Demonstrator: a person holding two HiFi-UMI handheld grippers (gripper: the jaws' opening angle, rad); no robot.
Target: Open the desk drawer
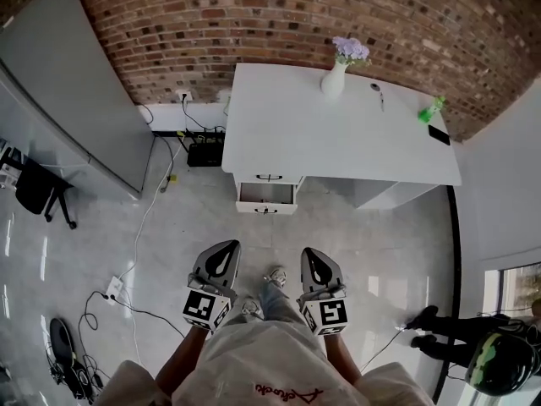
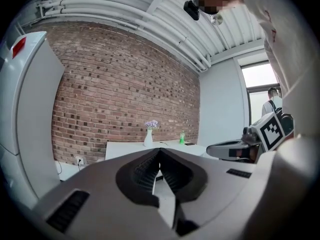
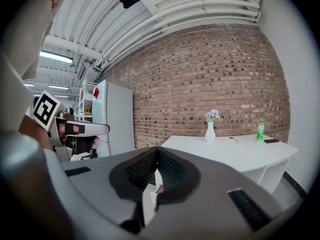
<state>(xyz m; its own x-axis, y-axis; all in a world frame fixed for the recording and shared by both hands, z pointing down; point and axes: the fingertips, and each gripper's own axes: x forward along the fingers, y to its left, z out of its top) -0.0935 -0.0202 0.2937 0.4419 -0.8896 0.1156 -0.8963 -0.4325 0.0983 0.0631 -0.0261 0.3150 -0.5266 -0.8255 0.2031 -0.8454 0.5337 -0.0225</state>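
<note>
The white desk [image 1: 338, 142] stands against the brick wall, far ahead of me. Under its left end is a drawer stack: the upper drawer [image 1: 269, 177] is closed, and the lower drawer [image 1: 266, 196] stands pulled out, with its inside showing. My left gripper [image 1: 221, 249] and right gripper [image 1: 314, 252] are held close to my body, side by side, pointing at the desk and well short of it. Both are shut and hold nothing. The left gripper [image 2: 160, 151] and right gripper [image 3: 158, 151] each show jaw tips meeting, with the desk [image 3: 240, 151] beyond them.
On the desk stand a white vase of purple flowers [image 1: 335, 78], a green bottle [image 1: 431, 110] and a black phone [image 1: 438, 134]. A grey panel [image 1: 76, 100] and a black chair [image 1: 38, 189] are on the left. Cables and a power strip [image 1: 114, 290] lie on the floor. Another person [image 1: 499, 358] stands at the right.
</note>
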